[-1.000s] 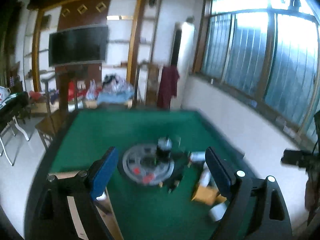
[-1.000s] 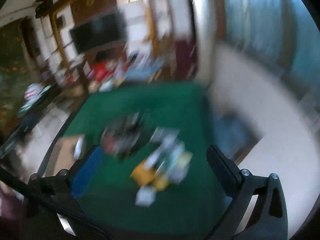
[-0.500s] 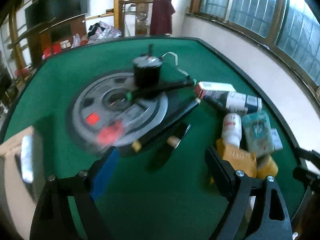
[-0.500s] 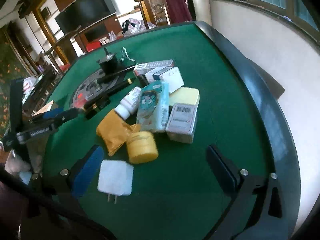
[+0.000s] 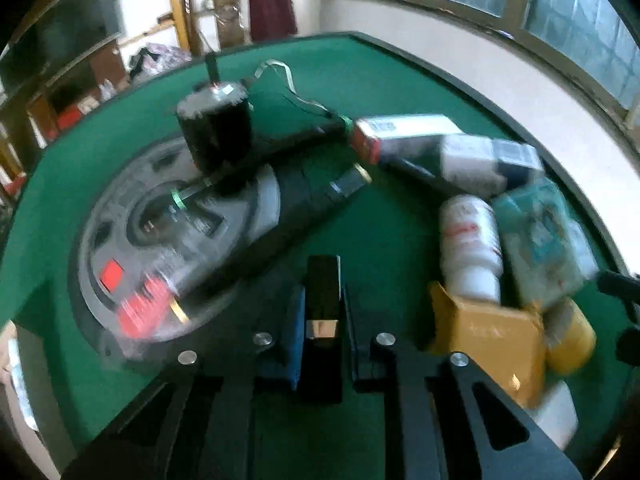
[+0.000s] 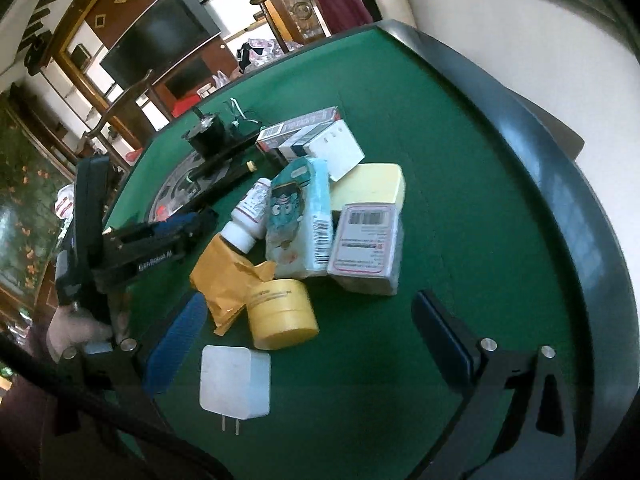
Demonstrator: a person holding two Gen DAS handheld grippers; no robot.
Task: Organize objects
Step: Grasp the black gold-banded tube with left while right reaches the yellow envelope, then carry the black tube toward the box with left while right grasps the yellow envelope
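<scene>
A slim black tube with a gold band [image 5: 322,304] stands lengthwise at the lower centre of my left view. To its right a pile: white bottle [image 5: 470,248], teal carton [image 6: 298,216], yellow jar [image 6: 282,314], white charger [image 6: 235,382].

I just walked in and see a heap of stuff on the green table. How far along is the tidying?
Barely begun. Nothing looks sorted yet. In hand: the left gripper, whose jaws have just closed, clamps a slim black bar. The right gripper is open and empty. Left: the white charger, yellow jar, white bottle and piled boxes.
</scene>
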